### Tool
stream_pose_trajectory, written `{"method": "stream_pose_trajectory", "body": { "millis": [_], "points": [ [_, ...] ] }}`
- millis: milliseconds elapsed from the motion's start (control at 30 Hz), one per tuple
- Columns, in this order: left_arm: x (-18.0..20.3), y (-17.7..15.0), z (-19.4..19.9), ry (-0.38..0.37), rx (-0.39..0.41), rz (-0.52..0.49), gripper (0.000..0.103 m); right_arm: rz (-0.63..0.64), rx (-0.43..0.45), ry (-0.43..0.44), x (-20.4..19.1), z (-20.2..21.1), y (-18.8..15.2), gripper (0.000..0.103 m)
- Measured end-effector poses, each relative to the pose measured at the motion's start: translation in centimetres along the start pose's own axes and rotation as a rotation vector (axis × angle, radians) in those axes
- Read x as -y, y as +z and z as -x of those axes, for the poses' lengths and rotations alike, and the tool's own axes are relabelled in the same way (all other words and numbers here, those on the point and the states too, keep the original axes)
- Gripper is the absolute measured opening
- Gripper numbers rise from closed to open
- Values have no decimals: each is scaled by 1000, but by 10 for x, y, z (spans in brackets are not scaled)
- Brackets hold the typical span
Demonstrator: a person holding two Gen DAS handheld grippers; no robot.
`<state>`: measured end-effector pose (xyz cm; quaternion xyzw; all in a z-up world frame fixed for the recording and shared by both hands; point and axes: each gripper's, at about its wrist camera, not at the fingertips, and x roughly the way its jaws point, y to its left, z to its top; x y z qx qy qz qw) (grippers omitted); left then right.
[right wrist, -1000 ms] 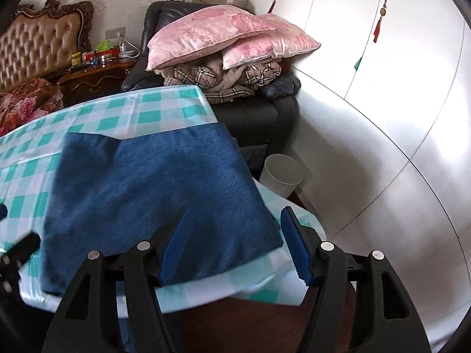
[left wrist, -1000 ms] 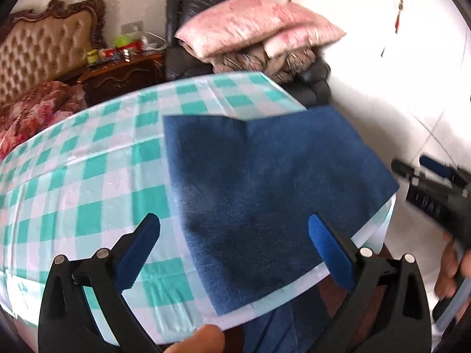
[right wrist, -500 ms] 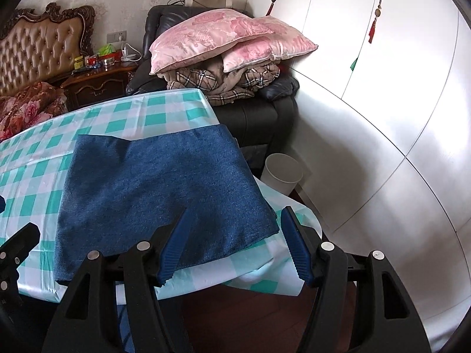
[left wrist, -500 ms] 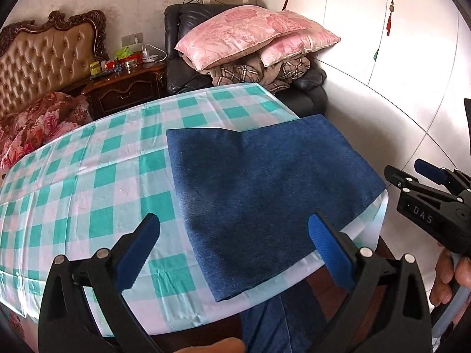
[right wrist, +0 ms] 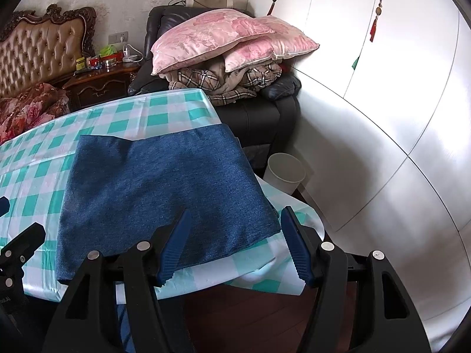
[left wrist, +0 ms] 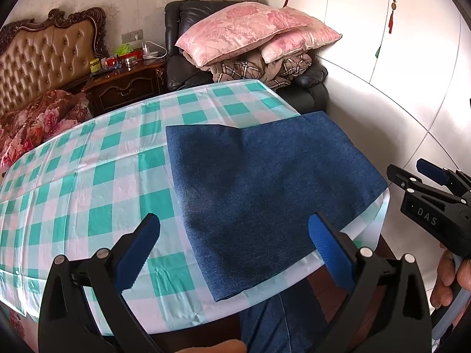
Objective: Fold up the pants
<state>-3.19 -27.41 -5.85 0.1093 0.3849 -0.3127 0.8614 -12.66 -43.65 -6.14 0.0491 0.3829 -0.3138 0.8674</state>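
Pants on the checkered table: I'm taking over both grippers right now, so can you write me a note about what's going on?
Left gripper: open, holding nothing, above the table's near edge.
Right gripper: open, holding nothing, above the pants' near right corner.
Pants: folded into a flat blue rectangle on the right end of the table, reaching its right edge. The grippers are not touching them.
Done: the pants look folded and laid flat.
Left: probably one more fold, or just tidying; from these views it is hard to tell.
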Motion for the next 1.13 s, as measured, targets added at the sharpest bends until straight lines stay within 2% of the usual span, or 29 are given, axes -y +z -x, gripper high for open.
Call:
{"method": "stream_pose_trajectory", "body": {
  "millis": [667,867,933,967,1000,1033,1100,1133],
  "points": [
    [4,0,-1,1,2,-6,101,-1,-5,5,0,-1,-3,61],
    [12,2,-4,-43,24,-18,101,-4,-10,5,0,-3,-5,61],
    [13,4,-8,-99,10,-19,101,-9,-13,5,1,-4,-6,63],
    [9,5,-9,-146,-1,-5,101,-13,-16,8,2,-6,-6,65],
    [1,5,-6,-158,13,10,101,-22,-16,10,3,-7,-7,69],
    [-9,4,-1,-139,38,26,101,-29,-14,11,4,-7,-8,77],
    [-48,-5,13,-61,95,89,101,-55,-6,30,9,-11,-10,85],
    [-82,-14,22,-8,114,155,101,-71,-7,33,12,-15,-11,87]
  ]
}}
